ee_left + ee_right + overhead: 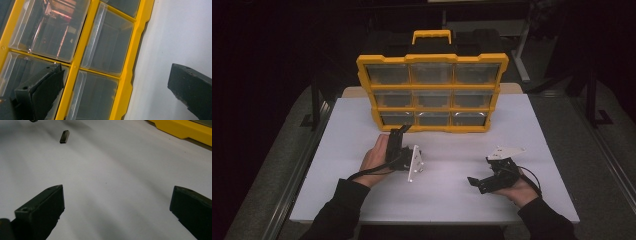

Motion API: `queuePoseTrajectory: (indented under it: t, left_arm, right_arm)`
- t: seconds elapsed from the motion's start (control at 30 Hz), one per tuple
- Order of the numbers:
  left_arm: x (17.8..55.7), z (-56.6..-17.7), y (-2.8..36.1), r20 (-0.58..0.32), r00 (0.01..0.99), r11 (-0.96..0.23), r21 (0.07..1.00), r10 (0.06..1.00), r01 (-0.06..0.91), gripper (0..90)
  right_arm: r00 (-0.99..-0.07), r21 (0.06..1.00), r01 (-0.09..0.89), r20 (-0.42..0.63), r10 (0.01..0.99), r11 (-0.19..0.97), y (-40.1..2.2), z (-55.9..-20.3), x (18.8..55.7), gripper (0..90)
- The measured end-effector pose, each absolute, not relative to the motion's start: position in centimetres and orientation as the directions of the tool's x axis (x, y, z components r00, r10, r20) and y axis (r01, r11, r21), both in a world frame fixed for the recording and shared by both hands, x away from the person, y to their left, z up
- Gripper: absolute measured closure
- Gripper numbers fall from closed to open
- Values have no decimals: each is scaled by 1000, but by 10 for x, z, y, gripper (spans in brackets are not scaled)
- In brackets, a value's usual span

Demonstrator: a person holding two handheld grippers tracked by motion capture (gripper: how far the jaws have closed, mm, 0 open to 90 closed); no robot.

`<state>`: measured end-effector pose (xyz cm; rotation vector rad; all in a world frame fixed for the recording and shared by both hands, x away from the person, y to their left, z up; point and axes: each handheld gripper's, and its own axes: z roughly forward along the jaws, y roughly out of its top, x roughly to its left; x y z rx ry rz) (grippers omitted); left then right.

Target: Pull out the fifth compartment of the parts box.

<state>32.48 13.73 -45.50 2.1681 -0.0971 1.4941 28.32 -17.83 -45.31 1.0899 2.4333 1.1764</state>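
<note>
A yellow organizer (432,58) with several clear drawers stands upright at the back of the white table (452,195). The drawers look empty. My left gripper (398,131), lying on its side in the hand, points at the organizer's lower left corner. Its jaws stand wide apart with nothing between them. The left gripper view looks onto the clear drawers (107,47) and the yellow frame (130,82) from close by, with my left gripper (116,70) spread across them. My right gripper (479,170) rests low over the table at the right, open and empty, and my right gripper (117,190) faces bare table.
A yellow carry handle (432,36) tops the organizer. In the right gripper view a small dark block (64,136) shows at the upper left; what it is I cannot tell. The organizer's yellow base edge (185,130) is at the upper right there. Dark floor surrounds the table.
</note>
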Motion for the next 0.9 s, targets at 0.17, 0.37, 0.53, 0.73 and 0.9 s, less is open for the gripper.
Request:
queuePoseTrajectory:
  t: [0.17,0.37,0.53,0.73,0.9]
  left_arm:
    - [323,-457,136,916,361,-887,307,177,-345,0]
    - [323,-458,136,928,339,-892,280,156,-355,0]
    - [321,-460,135,942,312,-900,241,126,-364,0]
    - [320,-460,135,958,270,-906,197,97,-375,0]
    - [320,-460,135,964,253,-910,174,80,-375,0]
  right_arm:
    - [-698,750,525,110,708,402,-178,-453,283,0]
    - [-699,750,525,110,707,402,-178,-453,283,0]
    - [-698,750,525,110,707,402,-178,-453,283,0]
    - [-698,750,525,110,707,402,-178,-453,283,0]
    - [-698,750,525,110,707,402,-178,-453,283,0]
